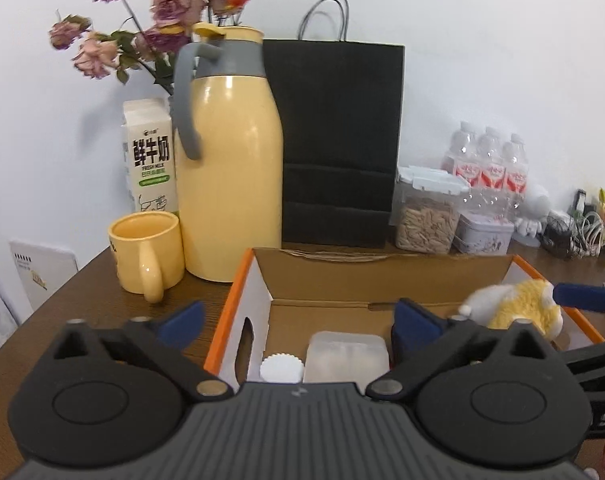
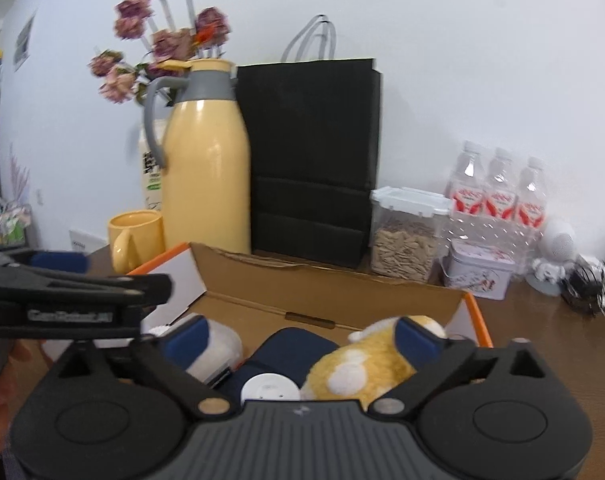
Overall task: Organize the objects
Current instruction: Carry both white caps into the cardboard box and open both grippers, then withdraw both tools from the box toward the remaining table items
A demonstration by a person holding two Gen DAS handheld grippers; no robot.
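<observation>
On table [image 1: 102,304]: box [image 2: 476,312], open top, orange rim. Inside, right end: plush [image 2: 366,364], yellow/white, betw. right tongs [image 2: 298,340], jaws spread wide, its right pad touching plush. Left tongs [image 1: 298,320] over box's left end, spread, holding nothing; plush well to their right. Also in box: clear tub [image 1: 346,356], white cap [image 1: 282,368].

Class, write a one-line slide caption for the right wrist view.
Open right gripper over a cardboard box holding a yellow plush toy, thermos behind.
</observation>
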